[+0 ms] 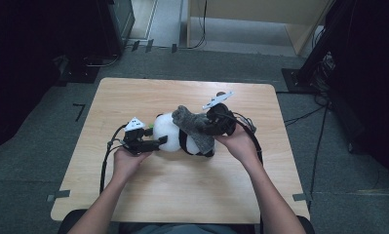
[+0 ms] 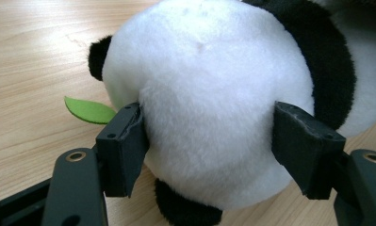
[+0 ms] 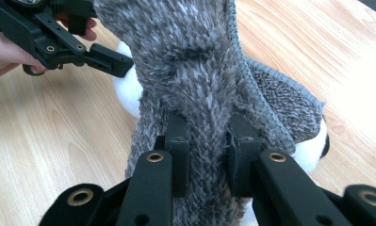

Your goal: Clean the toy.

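Note:
A black-and-white panda plush (image 1: 168, 130) lies in the middle of the wooden table (image 1: 133, 97). My left gripper (image 1: 158, 141) is at its left end, and both pads press into the round white head (image 2: 209, 103). A green felt leaf (image 2: 89, 110) sticks out beside the head. A grey fuzzy knitted piece (image 1: 192, 124) lies draped over the panda's body. From the right, my right gripper (image 1: 209, 124) is shut on a fold of that grey knit (image 3: 195, 61), which is pinched tight between its two pads (image 3: 176, 136). White plush (image 3: 129, 99) shows under the knit.
The table stands on grey carpet, with dark equipment (image 1: 119, 19) at the back left and cables (image 1: 304, 117) on the floor to the right. A person's forearms come in from the bottom edge. Bare tabletop lies all around the plush.

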A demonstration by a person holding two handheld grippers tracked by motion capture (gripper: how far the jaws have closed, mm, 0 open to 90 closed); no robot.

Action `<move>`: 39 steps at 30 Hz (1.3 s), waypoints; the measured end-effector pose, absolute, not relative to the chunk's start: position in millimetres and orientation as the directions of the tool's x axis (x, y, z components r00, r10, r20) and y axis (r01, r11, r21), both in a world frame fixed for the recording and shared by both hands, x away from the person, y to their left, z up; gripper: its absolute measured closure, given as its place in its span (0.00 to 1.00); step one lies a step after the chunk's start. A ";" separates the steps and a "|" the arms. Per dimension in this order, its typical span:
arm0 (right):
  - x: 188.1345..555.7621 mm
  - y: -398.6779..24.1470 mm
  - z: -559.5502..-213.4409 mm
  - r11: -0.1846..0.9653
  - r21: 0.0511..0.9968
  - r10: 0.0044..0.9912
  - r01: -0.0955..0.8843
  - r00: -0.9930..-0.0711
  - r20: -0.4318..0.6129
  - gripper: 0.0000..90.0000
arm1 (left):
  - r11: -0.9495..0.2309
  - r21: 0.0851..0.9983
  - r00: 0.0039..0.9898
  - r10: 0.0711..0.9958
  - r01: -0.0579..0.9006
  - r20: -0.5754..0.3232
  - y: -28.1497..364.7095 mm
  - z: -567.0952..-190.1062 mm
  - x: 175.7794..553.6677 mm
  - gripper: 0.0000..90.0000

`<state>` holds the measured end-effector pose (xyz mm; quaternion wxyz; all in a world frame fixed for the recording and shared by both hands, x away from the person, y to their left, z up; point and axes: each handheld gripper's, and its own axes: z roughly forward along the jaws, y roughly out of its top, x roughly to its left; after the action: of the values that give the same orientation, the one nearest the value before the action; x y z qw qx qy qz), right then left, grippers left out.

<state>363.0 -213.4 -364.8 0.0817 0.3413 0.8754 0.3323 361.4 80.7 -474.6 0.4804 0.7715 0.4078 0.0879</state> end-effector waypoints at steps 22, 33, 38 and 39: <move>359.1 -286.8 -359.1 0.385 0.713 0.791 0.586 -0.608 0.072 0.84 | -0.216 0.809 0.650 0.718 0.546 -0.247 79.6 -473.2 360.5 0.34; 363.6 -287.4 -386.2 0.360 0.690 0.795 0.628 -0.593 0.126 0.84 | -0.219 0.814 0.661 0.709 0.538 -0.246 77.4 -474.0 362.3 0.34; 367.6 -285.3 -398.2 0.327 0.681 0.787 0.655 -0.588 0.188 0.84 | -0.216 0.810 0.657 0.710 0.545 -0.252 76.9 -473.7 362.8 0.34; 367.9 -284.1 -400.8 0.324 0.679 0.787 0.659 -0.586 0.193 0.84 | -0.217 0.809 0.656 0.711 0.547 -0.253 76.6 -473.4 362.8 0.34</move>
<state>367.9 -284.1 -400.8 0.0860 0.4468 0.8089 0.3723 362.8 76.6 -473.4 0.4765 0.7752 0.4058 0.0860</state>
